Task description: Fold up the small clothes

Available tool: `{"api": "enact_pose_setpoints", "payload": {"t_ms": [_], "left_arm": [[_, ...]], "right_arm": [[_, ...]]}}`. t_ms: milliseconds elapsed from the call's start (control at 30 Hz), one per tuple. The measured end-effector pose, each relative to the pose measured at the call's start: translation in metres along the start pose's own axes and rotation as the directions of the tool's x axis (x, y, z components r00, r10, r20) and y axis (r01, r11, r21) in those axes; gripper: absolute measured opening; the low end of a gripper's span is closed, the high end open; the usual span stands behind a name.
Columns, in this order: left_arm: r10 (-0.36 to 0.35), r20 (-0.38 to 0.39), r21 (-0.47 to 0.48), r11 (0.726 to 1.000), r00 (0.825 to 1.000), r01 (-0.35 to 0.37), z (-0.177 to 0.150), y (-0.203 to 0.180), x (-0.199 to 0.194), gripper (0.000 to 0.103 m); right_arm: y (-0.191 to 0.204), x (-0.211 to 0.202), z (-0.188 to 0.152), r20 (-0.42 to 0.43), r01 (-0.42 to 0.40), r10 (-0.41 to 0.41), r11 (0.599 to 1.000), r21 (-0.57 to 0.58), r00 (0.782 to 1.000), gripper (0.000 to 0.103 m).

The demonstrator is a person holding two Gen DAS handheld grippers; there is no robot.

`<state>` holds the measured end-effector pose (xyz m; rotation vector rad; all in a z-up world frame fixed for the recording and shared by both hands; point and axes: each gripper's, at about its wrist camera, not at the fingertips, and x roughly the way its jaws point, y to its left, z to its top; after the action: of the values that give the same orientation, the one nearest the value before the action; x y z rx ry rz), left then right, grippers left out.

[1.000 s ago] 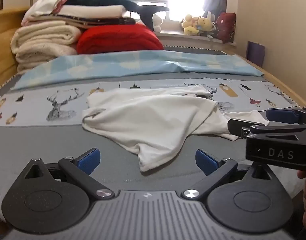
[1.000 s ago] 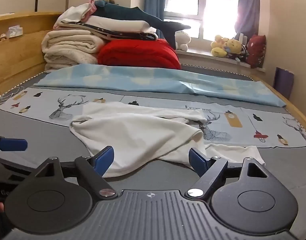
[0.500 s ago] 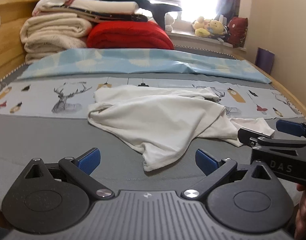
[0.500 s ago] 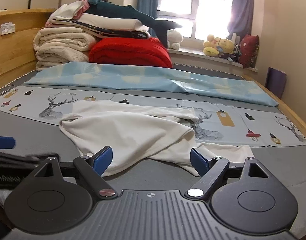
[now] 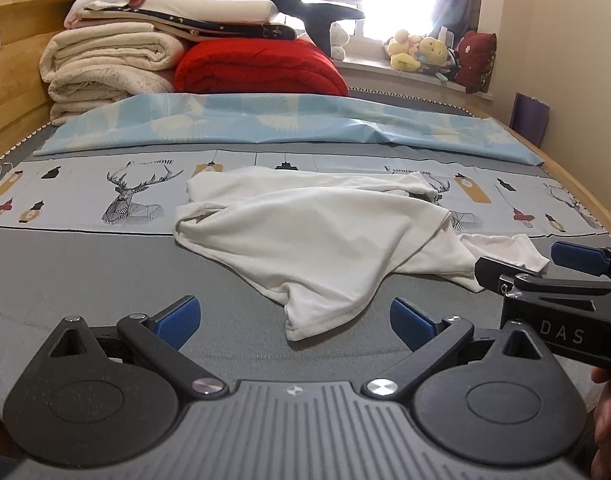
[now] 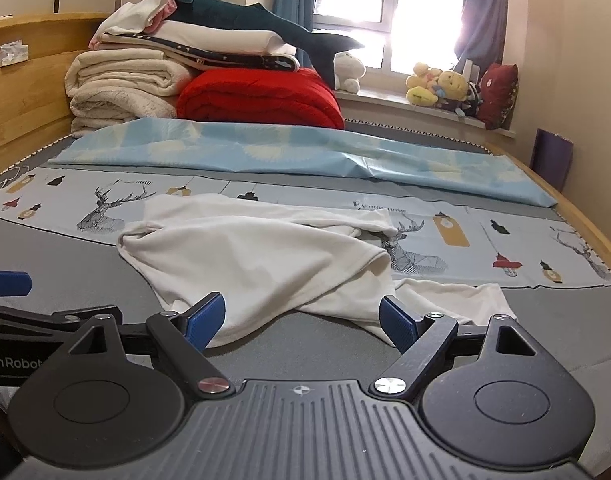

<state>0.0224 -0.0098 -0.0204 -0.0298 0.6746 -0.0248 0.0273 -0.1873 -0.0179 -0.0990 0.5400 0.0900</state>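
Observation:
A crumpled white garment point(image 5: 317, 232) lies on the grey bed, partly over the printed sheet; it also shows in the right wrist view point(image 6: 257, 256). My left gripper point(image 5: 293, 322) is open and empty, just short of the garment's near corner. My right gripper point(image 6: 301, 318) is open and empty, its blue pads at the garment's near edge, not closed on it. The right gripper also shows at the right of the left wrist view point(image 5: 545, 272); the left one shows at the left edge of the right wrist view point(image 6: 9, 300).
A light blue sheet point(image 5: 265, 124) lies across the bed beyond the garment. Folded blankets point(image 5: 105, 68), a red quilt point(image 5: 261, 68) and a plush shark are stacked at the head. Stuffed toys point(image 5: 421, 54) sit on the windowsill. A wooden bed rail point(image 6: 585, 224) runs along the right.
Both grippers have risen and tilted a little, so the garment sits lower and closer in each view. The garment has not moved. Both stay open.

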Motion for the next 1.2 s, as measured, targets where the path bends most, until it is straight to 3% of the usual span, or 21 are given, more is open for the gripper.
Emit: {"api": "enact_pose_setpoints", "payload": {"t_ms": [1200], "left_arm": [[0.002,-0.001,0.000,1.000,1.000,-0.002,0.0017,0.0000,0.0015,0.102]], "right_arm": [[-0.0042,-0.0025,0.0044,0.020,0.006,-0.006,1.000,0.009,1.000,0.082]]}}
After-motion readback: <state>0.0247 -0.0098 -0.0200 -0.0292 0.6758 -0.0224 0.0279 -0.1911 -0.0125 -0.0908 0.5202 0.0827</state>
